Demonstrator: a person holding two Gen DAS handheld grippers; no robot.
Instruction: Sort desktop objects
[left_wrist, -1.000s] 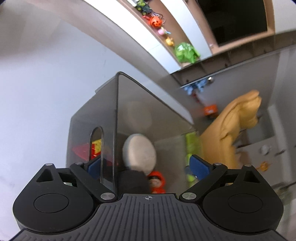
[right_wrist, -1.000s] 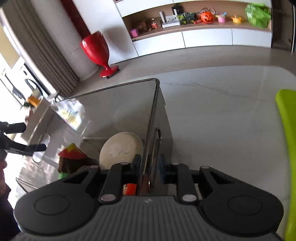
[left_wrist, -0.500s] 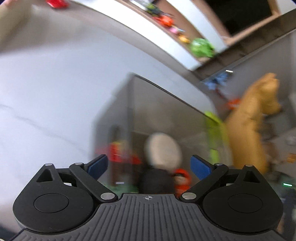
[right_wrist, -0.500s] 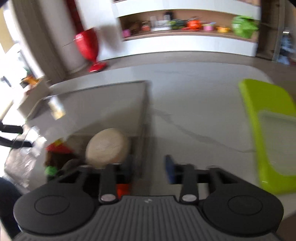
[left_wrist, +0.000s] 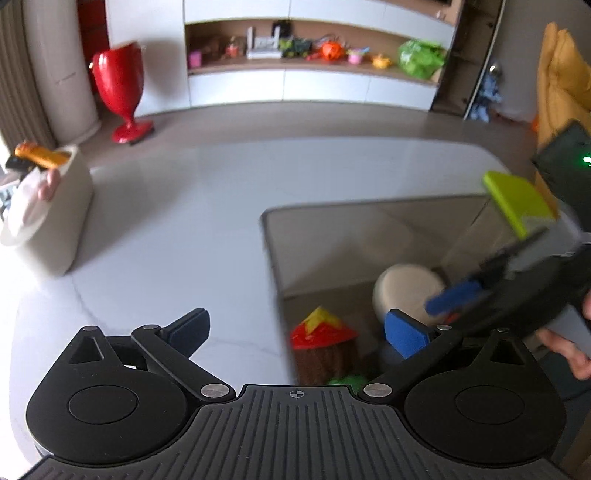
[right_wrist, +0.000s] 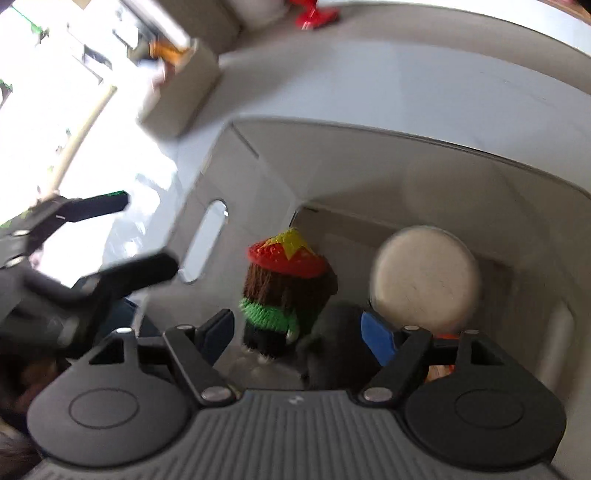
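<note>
Bin (right_wrist: 406, 147) holds one doll (right_wrist: 284, 291), one disc (right_wrist: 424, 280).

right gripper (right_wrist: 297, 334) jaws opening, empty | over bin (right_wrist: 369, 129) (knitted doll (right_wrist: 284, 291) inside)

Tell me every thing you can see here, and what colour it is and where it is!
Table: one, white, under everything.
Bin: one, see-through grey, on the table.
Knitted doll: one, red and yellow hat, green top, inside the bin.
Round disc: one, cream, inside the bin beside the doll.
Lid: one, lime green, behind the bin.
Container: one, beige, far left on the table.
Vase: one, red, on the floor.
Shelf toys: several, mixed colours.
Left gripper: black, blue pads, open.
Right gripper: black, blue pads, just opening, above the bin.
</note>
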